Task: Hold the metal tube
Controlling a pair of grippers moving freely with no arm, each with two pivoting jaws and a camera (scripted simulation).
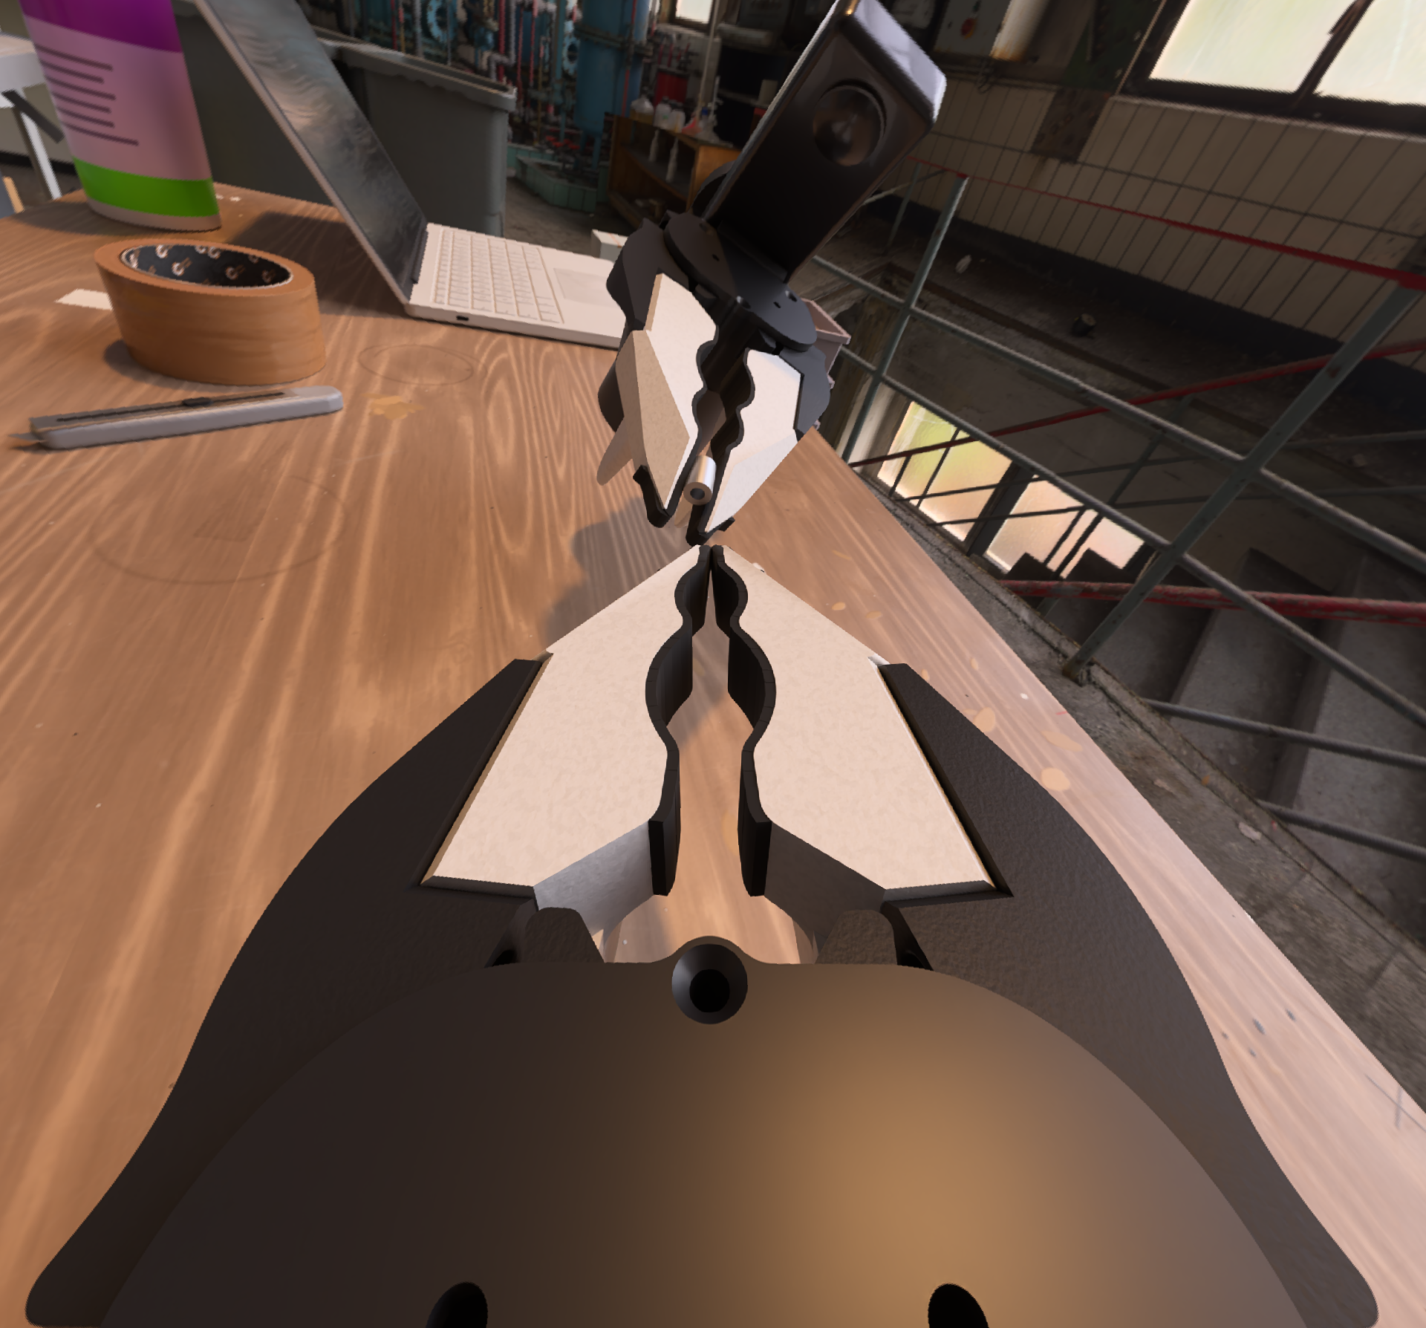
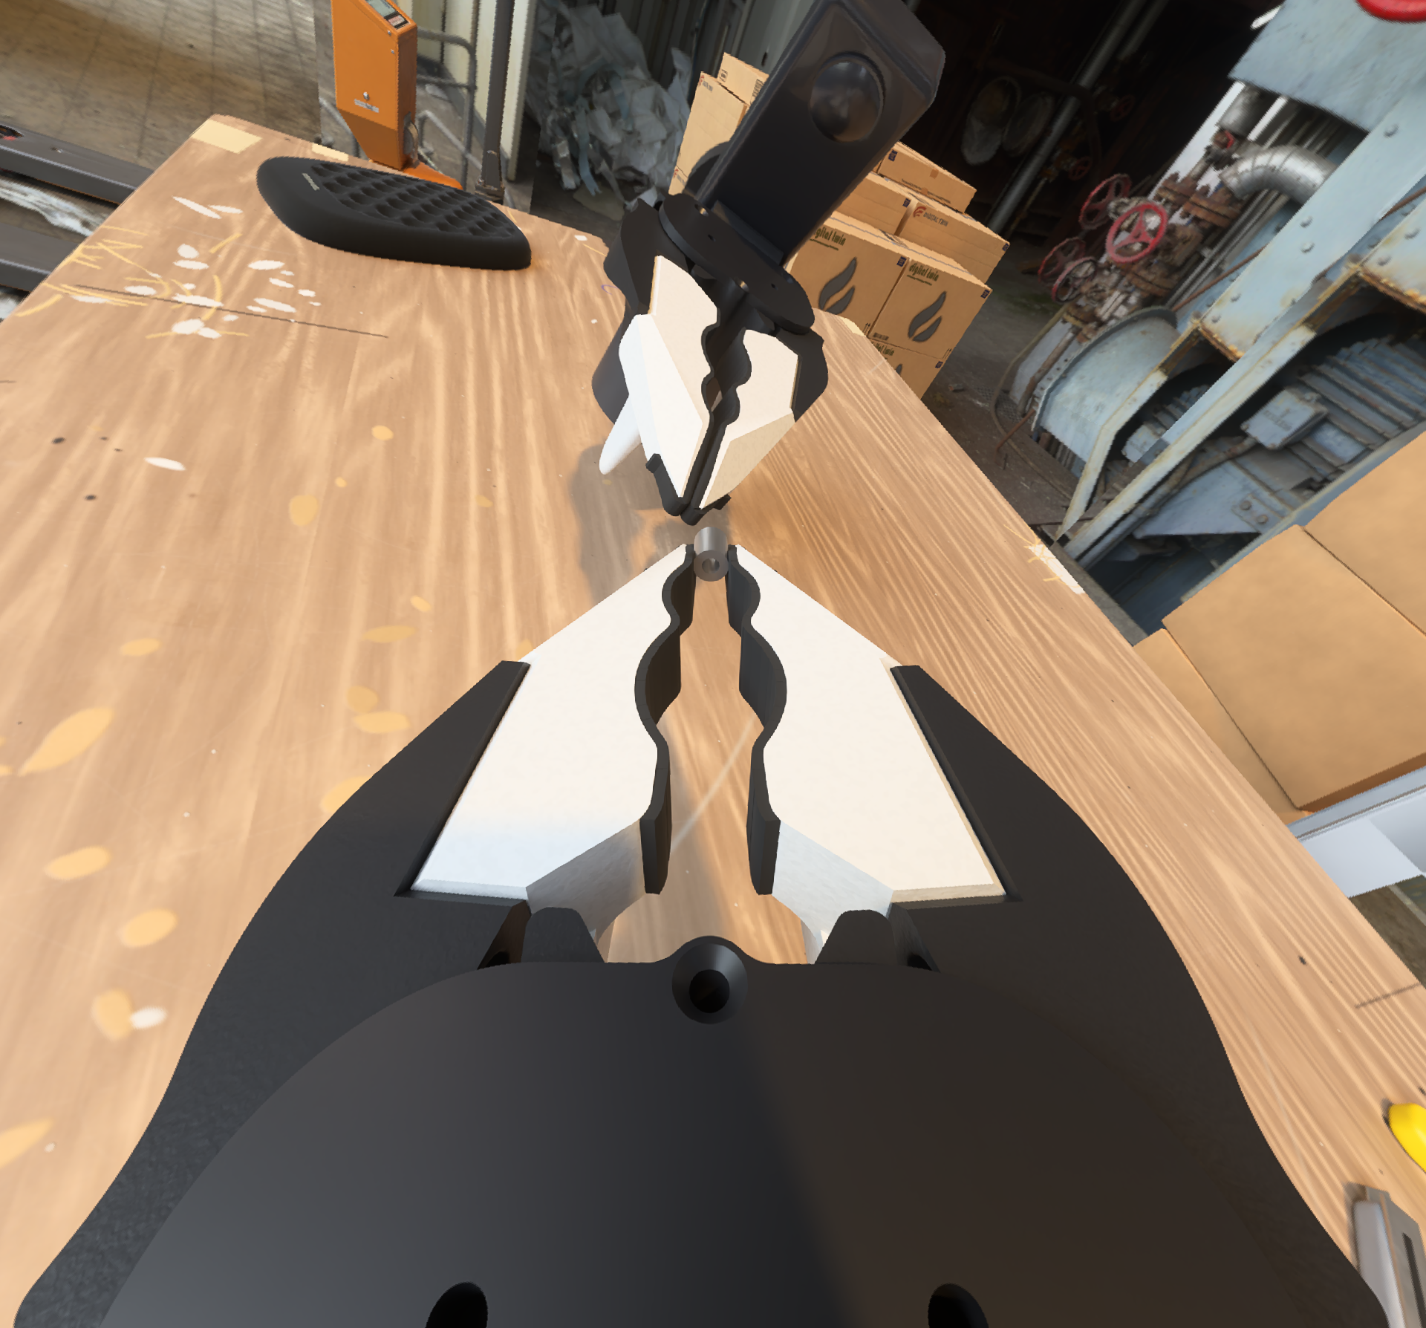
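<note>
The metal tube is a short silver cylinder with a hollow end. It is held above the wooden table, clamped between the tips of my right gripper, which is shut on it. In the left wrist view the tube shows between the right gripper's fingers. My left gripper is shut with its tips together and nothing between them. It points tip to tip at the right gripper, a small gap apart. It also shows in the right wrist view.
A brown tape roll, a grey utility knife, an open white laptop and a purple and green container lie to the left. A black mesh pad lies at the far end. The table edge runs close on the right.
</note>
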